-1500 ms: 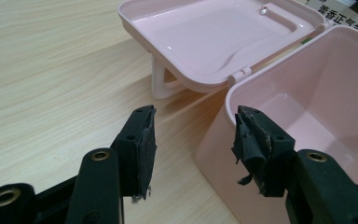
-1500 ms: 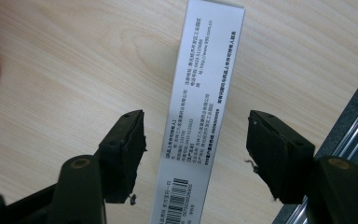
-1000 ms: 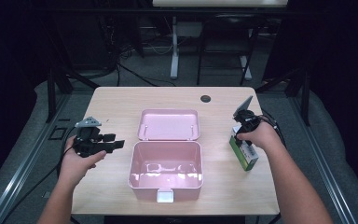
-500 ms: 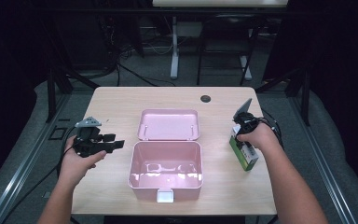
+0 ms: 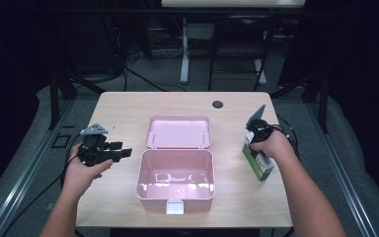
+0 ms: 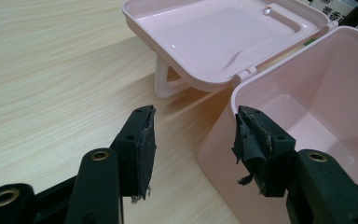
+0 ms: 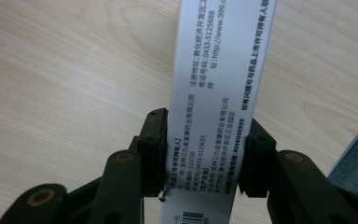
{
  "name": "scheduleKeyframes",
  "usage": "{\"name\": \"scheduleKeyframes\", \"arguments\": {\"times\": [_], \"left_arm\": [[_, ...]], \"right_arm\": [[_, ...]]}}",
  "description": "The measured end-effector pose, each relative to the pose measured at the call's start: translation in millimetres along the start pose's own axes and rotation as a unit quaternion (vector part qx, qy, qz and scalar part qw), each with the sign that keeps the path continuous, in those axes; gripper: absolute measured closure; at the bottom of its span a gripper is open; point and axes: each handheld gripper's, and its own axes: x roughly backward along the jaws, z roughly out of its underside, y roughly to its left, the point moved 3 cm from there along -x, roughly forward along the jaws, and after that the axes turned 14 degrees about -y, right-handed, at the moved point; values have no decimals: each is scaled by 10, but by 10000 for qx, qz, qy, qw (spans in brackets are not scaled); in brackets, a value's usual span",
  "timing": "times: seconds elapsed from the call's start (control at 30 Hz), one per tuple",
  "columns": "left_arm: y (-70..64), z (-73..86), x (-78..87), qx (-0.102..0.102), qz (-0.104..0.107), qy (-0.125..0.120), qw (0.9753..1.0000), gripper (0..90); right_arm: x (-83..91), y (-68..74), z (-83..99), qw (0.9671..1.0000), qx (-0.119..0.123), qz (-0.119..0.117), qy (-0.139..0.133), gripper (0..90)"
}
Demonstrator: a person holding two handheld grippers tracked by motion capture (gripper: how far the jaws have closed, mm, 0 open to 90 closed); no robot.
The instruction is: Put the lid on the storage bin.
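Light wooden surface [image 5: 128, 108]: right gripper [image 7: 200, 154] clamps the carton [image 7: 214, 107] across its width, right of the open pink box [image 5: 175, 173]; left gripper [image 6: 193, 140] gapes wide.

High view looks forward and down over the whole desk [image 5: 128, 108]; both gripper views sit close, low over its wood, the left sharing the pink box [image 5: 175, 180] [image 6: 307, 116].

Dark room, grey floor [image 5: 237, 74], pale wooden table [image 5: 128, 106], cables
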Motion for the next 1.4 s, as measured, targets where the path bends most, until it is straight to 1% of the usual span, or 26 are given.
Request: {"name": "scheduleKeyframes", "arguments": {"times": [0.3,0.4,0.43,0.53,0.57,0.67,0.7,0.87,0.93,1.03,1.07,1.13,1.17,1.33,1.37,1.4], "left_arm": [[9,-3,11,7,-1,9,10000,477],[8,-3,10,4,-5,10,10000,477],[7,-3,10,2,-2,11,10000,477],[5,-2,8,1,3,22,10000,477],[3,0,1,2,-15,-13,10000,477],[4,0,2,2,-10,-6,10000,477],[5,-3,9,3,11,29,10000,477],[8,-3,12,10,-9,6,10000,477],[8,-2,11,25,-13,4,10000,477],[8,-1,10,25,-7,6,10000,477],[9,-1,10,26,-8,5,10000,477],[9,-2,12,36,-11,-4,10000,477],[15,-4,20,26,10,11,10000,477],[17,-3,20,37,-19,-7,10000,477],[17,-3,19,36,-19,-9,10000,477],[17,-3,19,36,-19,-9,10000,477]], "right_arm": [[0,8,8,10000,57,-47,-51,608],[14,12,12,9999,100,-63,41,610],[16,14,17,9998,159,-67,53,611],[8,23,25,9998,178,-77,-8,612],[21,26,29,9997,222,-90,72,613],[26,33,33,9997,212,-113,52,613],[24,35,35,9997,212,-127,8,613],[64,39,37,9995,274,-132,43,614],[82,40,33,9993,339,-128,54,614],[113,52,28,9992,368,-124,7,615],[129,51,24,9991,404,-145,-7,614],[146,62,22,9992,376,-158,21,615],[162,67,20,9989,437,-169,11,615],[199,87,19,9988,448,-214,-9,615],[217,95,18,9985,503,-236,-4,615],[217,95,18,9985,503,-236,-4,615]]}}
